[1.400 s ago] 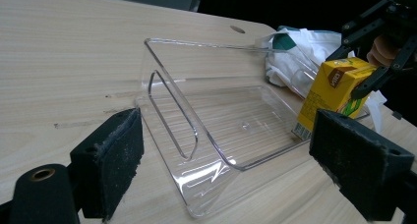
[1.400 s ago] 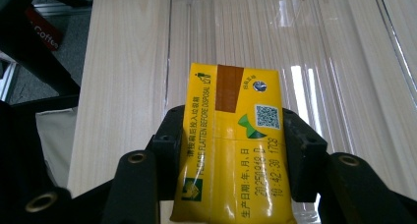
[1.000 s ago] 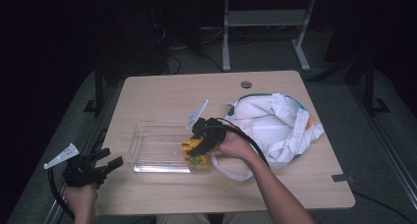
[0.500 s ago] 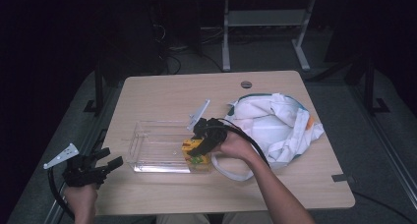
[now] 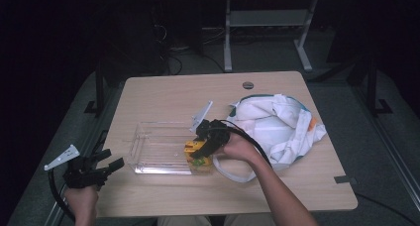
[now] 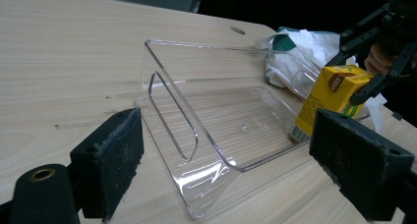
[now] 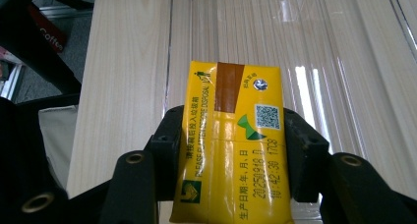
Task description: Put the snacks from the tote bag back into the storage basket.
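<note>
A yellow juice carton [image 7: 231, 86] stands at the right end of a clear plastic tray [image 5: 148, 126] in the middle of the table. My right gripper [image 7: 231, 128] is shut on it, with a pad pressed to each narrow side; in the high view this gripper [image 5: 205, 144] reaches down over the tray's right end. My left gripper [image 5: 110, 160] hovers off the table's left edge, level and pointing at the tray. Its jaws [image 6: 226, 130] stand open with nothing between them, and it looks across at the tray [image 6: 196, 44] and the carton [image 6: 329, 94].
A crumpled white cloth bag [image 5: 277, 124] with teal trim and a long strap lies right of the tray. A small hole [image 5: 247, 85] marks the table's far edge. The floor beyond is dark, with a metal stand [image 5: 267, 23].
</note>
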### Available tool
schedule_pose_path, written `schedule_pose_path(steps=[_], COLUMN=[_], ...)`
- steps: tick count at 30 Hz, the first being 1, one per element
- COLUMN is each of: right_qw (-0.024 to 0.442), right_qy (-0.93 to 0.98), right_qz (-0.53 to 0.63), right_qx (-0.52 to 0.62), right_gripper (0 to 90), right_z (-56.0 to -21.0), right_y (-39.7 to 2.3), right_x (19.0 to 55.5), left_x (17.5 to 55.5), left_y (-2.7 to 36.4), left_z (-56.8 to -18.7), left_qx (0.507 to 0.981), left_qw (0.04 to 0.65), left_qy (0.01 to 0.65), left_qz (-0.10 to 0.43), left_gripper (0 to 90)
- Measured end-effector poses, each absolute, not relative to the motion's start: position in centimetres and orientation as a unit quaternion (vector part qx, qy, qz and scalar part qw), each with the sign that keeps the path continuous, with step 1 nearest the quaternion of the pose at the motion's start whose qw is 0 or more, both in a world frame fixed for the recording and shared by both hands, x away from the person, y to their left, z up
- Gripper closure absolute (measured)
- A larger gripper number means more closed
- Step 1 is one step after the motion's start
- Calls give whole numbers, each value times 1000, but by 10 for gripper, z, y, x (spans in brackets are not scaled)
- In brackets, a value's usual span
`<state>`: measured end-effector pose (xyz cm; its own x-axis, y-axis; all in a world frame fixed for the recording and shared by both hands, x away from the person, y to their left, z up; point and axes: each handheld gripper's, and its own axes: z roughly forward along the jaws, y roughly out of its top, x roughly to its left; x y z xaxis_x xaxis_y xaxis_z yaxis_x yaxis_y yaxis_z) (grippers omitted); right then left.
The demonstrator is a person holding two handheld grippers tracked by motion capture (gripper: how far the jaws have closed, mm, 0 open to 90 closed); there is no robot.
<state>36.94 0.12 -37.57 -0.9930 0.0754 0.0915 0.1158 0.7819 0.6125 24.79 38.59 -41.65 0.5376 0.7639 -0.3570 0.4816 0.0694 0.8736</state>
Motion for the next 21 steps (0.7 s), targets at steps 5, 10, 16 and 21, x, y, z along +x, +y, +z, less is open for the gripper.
schedule_pose_path(steps=[5,10,16,21], right_qw=[34,34,34,33], right_qy=[-944,-943,-943,-943], right_qz=[-325,-325,-325,-326], right_qx=[-53,-54,-56,-53], right_gripper=[498,497,494,491], right_z=[-376,-378,-380,-380], right_y=[-1,-5,-8,-9], right_x=[369,368,367,365], left_x=[248,248,249,248], left_y=[385,385,384,384], left_z=[-416,-417,-417,-417], left_qx=[672,674,673,674], left_qw=[564,562,562,562], left_qy=[463,463,464,464], left_qz=[124,124,123,124], left_gripper=[126,126,126,126])
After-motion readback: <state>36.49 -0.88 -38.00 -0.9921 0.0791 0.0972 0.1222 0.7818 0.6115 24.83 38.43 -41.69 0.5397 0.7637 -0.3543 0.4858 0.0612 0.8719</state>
